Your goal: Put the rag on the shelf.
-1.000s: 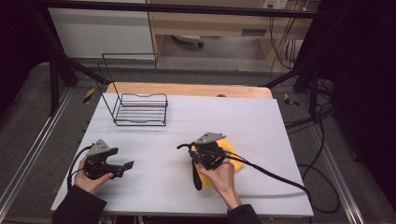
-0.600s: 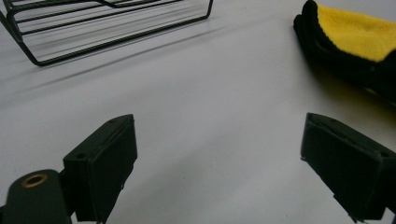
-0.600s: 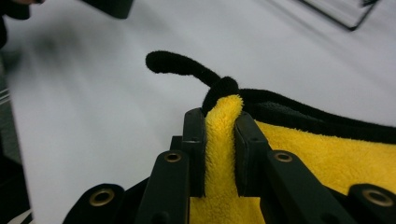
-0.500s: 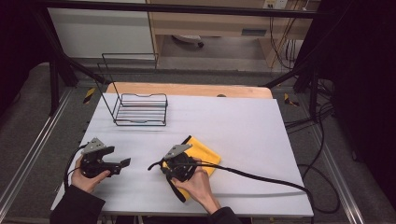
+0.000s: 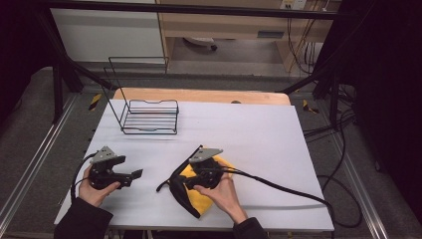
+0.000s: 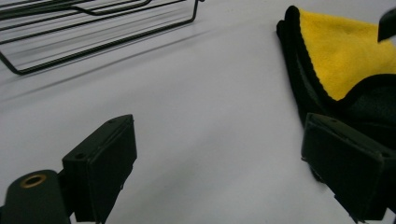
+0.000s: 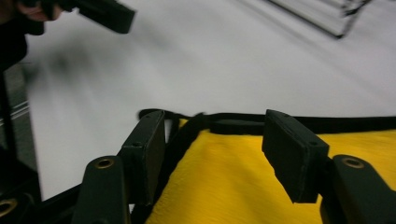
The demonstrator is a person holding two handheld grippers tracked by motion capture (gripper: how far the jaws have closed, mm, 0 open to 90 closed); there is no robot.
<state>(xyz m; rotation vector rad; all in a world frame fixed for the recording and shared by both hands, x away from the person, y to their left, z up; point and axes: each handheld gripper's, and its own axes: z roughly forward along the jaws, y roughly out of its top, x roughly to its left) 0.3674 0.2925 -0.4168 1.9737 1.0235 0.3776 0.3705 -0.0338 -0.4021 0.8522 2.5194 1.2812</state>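
White table (image 5: 259, 134) | yellow cloth (image 5: 201, 196) lies near front edge, ready for folding | right gripper (image 7: 212, 156) jaws just opened, apart over cloth, not pinching | left gripper (image 6: 219, 172) wide, empty, waits beside cloth

The high view looks forward and down on the whole white table (image 5: 259, 134) from above its near side. Both gripper views sit low and very near the table, and share the yellow cloth (image 6: 348, 56); the wire rack (image 5: 149, 117) lies at 11 o'clock.

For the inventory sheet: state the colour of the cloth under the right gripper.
Yellow cloth with black edging, clearest in the right gripper view.
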